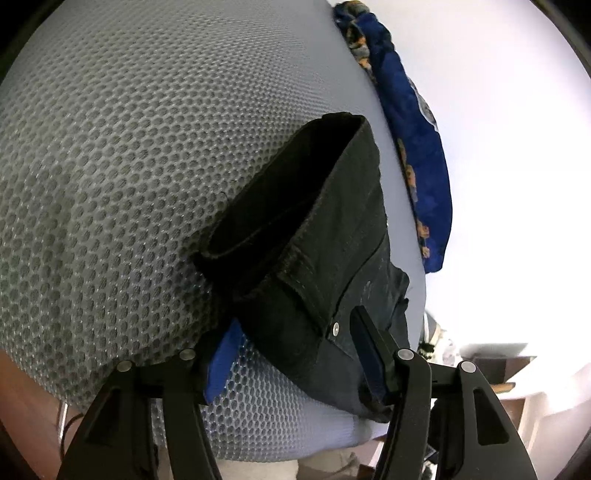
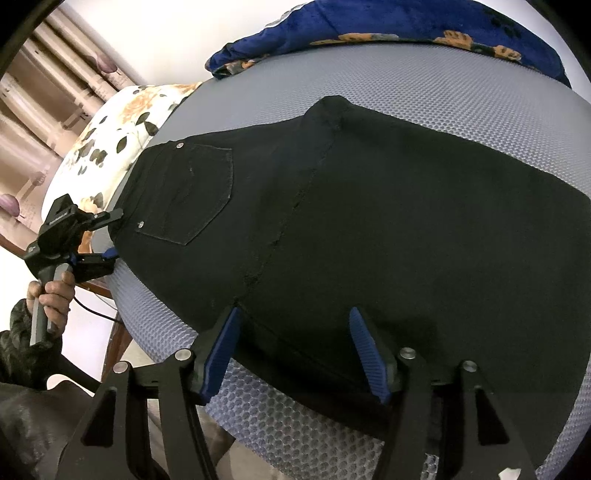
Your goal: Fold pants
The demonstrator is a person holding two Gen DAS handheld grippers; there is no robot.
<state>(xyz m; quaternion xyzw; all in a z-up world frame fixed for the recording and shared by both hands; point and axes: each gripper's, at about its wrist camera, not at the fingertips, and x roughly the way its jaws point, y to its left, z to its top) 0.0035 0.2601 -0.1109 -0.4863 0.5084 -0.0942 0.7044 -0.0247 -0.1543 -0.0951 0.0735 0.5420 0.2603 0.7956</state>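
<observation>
Black pants [image 2: 369,229] lie flat on a grey mesh mattress [image 2: 461,96], back pocket [image 2: 192,195] up, waistband toward the left edge. In the left wrist view the waistband [image 1: 295,229] gapes open, seen end-on. My left gripper [image 1: 295,328] is open, its blue-padded fingers straddling the waistband corner near a rivet [image 1: 335,328]; it also shows in the right wrist view [image 2: 110,236] at the waistband. My right gripper [image 2: 291,325] is open, its fingers over the near edge of the pants by the seam.
A blue blanket with orange prints [image 2: 406,26] lies along the far edge of the mattress. A floral pillow [image 2: 122,125] sits at the left end. The near edge of the mattress [image 2: 295,424] drops off below the grippers. Curtains [image 2: 44,92] hang at left.
</observation>
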